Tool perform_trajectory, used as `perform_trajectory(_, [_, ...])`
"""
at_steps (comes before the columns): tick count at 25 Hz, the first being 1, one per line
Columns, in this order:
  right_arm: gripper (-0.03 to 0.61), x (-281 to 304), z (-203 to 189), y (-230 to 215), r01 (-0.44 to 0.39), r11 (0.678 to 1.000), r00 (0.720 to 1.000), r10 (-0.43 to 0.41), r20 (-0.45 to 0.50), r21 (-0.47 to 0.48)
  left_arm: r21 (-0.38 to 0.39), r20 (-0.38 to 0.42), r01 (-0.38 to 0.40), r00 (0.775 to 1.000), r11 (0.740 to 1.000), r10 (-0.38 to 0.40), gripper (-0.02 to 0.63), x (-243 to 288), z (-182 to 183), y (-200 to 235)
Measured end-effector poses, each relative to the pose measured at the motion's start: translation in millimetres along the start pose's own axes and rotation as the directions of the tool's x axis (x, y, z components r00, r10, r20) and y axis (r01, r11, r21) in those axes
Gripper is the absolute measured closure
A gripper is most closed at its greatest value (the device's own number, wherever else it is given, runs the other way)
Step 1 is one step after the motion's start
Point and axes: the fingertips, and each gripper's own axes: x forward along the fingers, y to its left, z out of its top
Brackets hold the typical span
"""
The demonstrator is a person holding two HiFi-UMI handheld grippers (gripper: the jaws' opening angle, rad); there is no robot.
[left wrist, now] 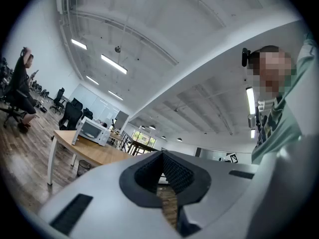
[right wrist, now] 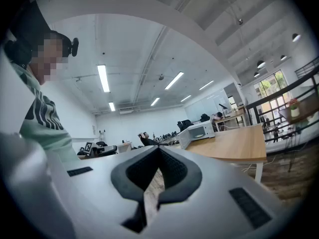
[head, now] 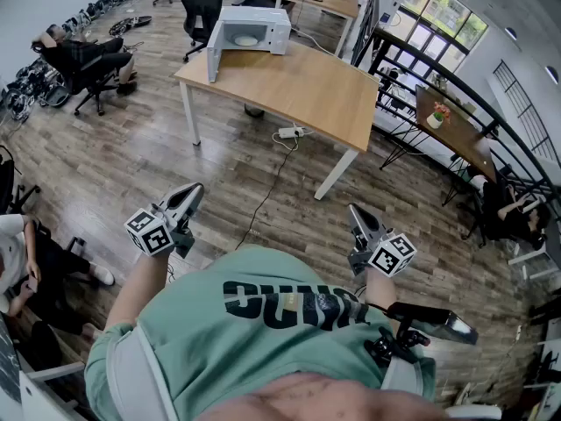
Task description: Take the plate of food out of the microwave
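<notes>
Currently well off the table. The microwave sits at its far left corner, door open, plate inside. L gripper & R gripper both pinched closed, empty, at waist; prob. just carried for approach.

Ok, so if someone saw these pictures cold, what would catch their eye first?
The white microwave with its door swung open stands at the far corner of the light wooden table, a pale plate inside. Nearer, the left gripper and right gripper are held by the person's green shirt, both shut and empty, well short of the table.
</notes>
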Motion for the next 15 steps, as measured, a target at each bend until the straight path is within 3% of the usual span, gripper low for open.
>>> perform_trajectory(8, [0.572, 3.8, -1.5, 1.0, -0.028, 1.000, 1.000, 0.028, 0.001, -0.004, -0.010, 0.007, -0.032, 0.999, 0.999, 0.032, 0.620, -7.1, -1.4, -0.7])
perform_trajectory(15, [0.572, 3.1, 1.7, 4.0, -0.018, 0.999, 1.000, 0.018, -0.004, -0.052, -0.008, 0.015, -0.013, 1.000, 1.000, 0.013, 0.620, -6.1, -1.1, -0.7])
